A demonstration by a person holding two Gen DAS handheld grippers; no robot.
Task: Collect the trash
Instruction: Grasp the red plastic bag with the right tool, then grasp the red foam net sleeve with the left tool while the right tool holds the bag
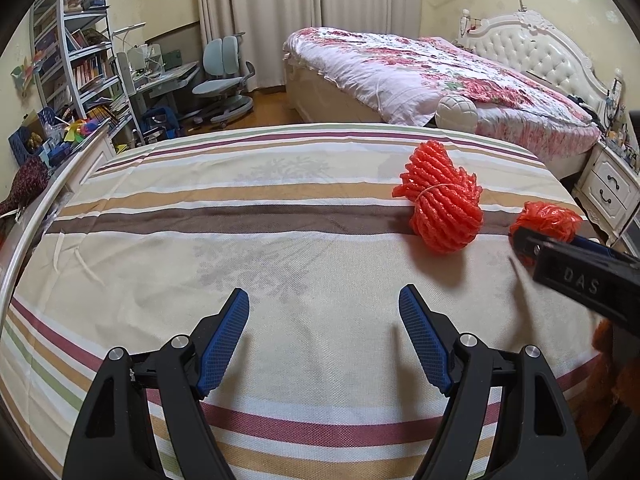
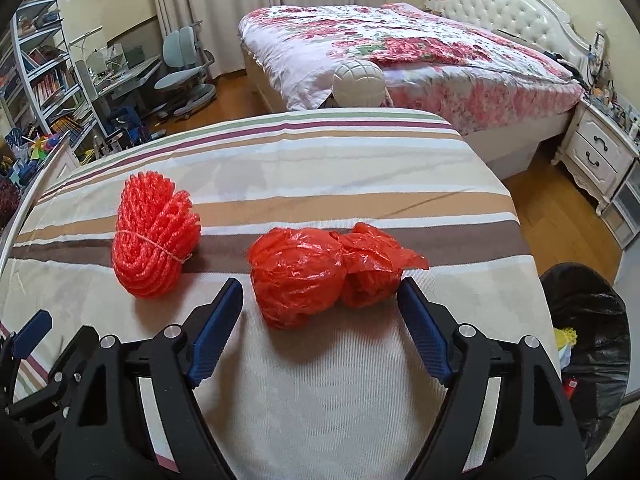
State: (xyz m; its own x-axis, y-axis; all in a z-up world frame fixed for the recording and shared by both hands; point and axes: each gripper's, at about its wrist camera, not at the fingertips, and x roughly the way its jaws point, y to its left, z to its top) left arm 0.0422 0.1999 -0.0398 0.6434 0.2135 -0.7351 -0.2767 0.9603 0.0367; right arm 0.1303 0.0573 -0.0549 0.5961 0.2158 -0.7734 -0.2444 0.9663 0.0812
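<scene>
On right gripper (image 1: 516,240) beside red bag (image 1: 548,218): "DAS".

Foam net bundle (image 2: 154,236) and crumpled plastic bag (image 2: 320,276) lie side by side on striped tablecloth (image 2: 320,380), bundle to the left. Bin (image 2: 592,344) off table's right edge. Bed (image 2: 400,60) behind table; ball (image 2: 359,82) between them.

Red bag (image 1: 546,220): in the left view we see only its top; the right gripper (image 1: 524,246) covers the rest.
Bin (image 2: 588,320): our right view's edge cuts it off; contents too small to tell.
Shelf items (image 1: 86,66): blurred.
</scene>
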